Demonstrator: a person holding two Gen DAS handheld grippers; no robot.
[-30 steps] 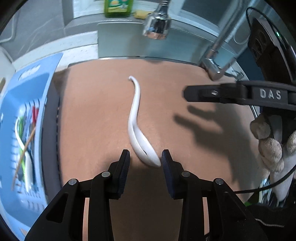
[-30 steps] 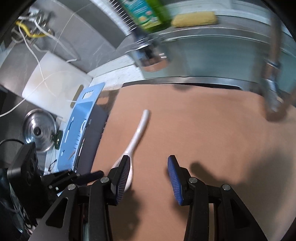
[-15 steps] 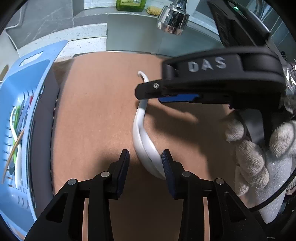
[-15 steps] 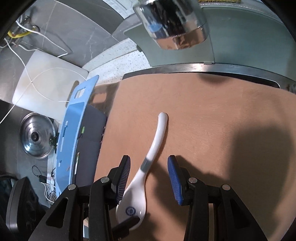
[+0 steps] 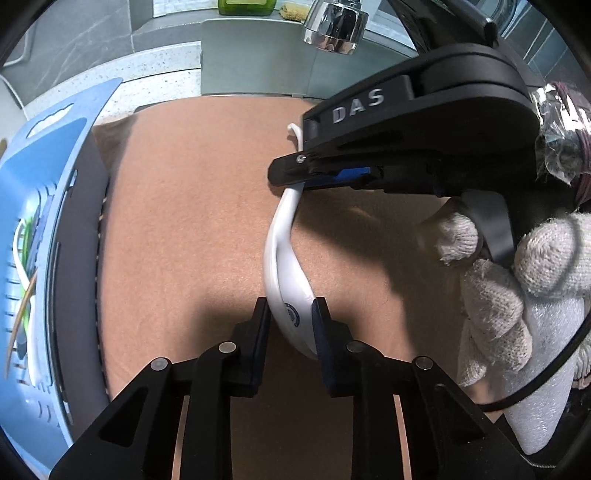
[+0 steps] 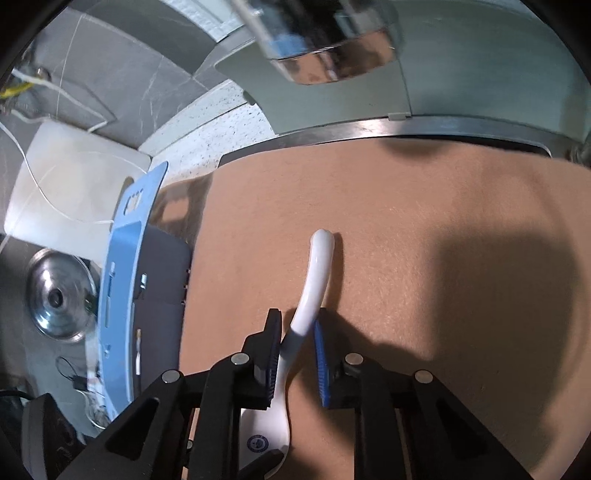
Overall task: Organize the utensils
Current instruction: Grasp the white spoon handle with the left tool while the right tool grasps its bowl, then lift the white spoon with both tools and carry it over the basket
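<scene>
A white ceramic soup spoon (image 5: 282, 236) lies on the brown mat (image 5: 184, 221). My left gripper (image 5: 290, 321) is narrowed around the spoon's bowl, both pads against it. My right gripper (image 6: 297, 350) straddles the spoon's handle (image 6: 314, 288); its jaws are partly closed, the left pad touching the handle and a small gap at the right pad. In the left wrist view the right gripper (image 5: 295, 173) comes in from the right over the handle, held by a gloved hand (image 5: 517, 280).
A blue utensil basket (image 5: 33, 229) with several utensils stands at the left; it also shows in the right wrist view (image 6: 125, 280). A chrome faucet head (image 5: 334, 22) hangs above the mat's far edge. A pot lid (image 6: 59, 295) lies far left.
My right gripper moved left over the spoon's handle and narrowed around it. My left gripper closed in on the spoon's bowl.
</scene>
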